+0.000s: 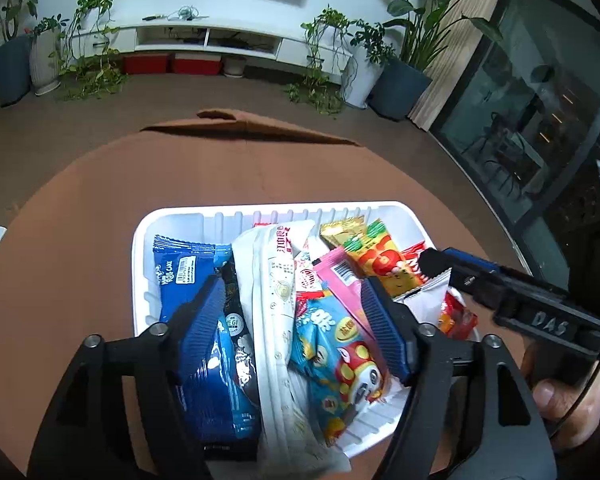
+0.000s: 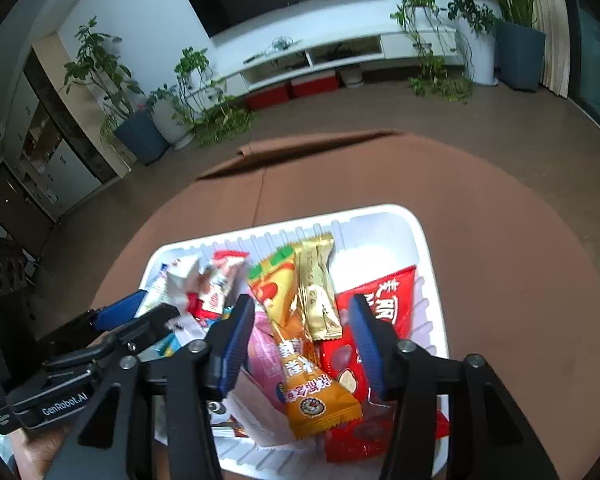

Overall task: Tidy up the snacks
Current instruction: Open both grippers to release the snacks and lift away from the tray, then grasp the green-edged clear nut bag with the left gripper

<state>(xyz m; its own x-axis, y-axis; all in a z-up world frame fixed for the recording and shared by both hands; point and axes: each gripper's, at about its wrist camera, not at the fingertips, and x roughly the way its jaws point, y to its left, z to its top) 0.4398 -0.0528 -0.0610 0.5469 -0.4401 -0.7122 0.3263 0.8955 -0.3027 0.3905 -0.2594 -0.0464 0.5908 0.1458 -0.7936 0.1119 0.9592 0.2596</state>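
Note:
A white tray (image 1: 260,209) full of snack packets sits on the round brown table. My left gripper (image 1: 294,322) hangs open over its left half. A white packet (image 1: 276,300) and a light-blue packet (image 1: 332,344) lie below the gap, untouched by the pads, with a blue cake packet (image 1: 184,272) at the left. My right gripper (image 2: 300,340) stands open above the tray (image 2: 300,220). An orange packet (image 2: 312,392) lies loose between its fingers, a gold packet (image 2: 318,292) and a red packet (image 2: 392,292) beside it. Each view shows the other gripper (image 1: 440,258) (image 2: 144,312) at its side.
The brown table (image 1: 80,240) has bare surface around the tray, and a folded cardboard flap (image 1: 240,124) lies at its far edge. Beyond are a white TV stand (image 1: 204,40), potted plants (image 1: 404,80) and a glass cabinet (image 1: 520,120). A hand (image 1: 560,400) grips the right tool.

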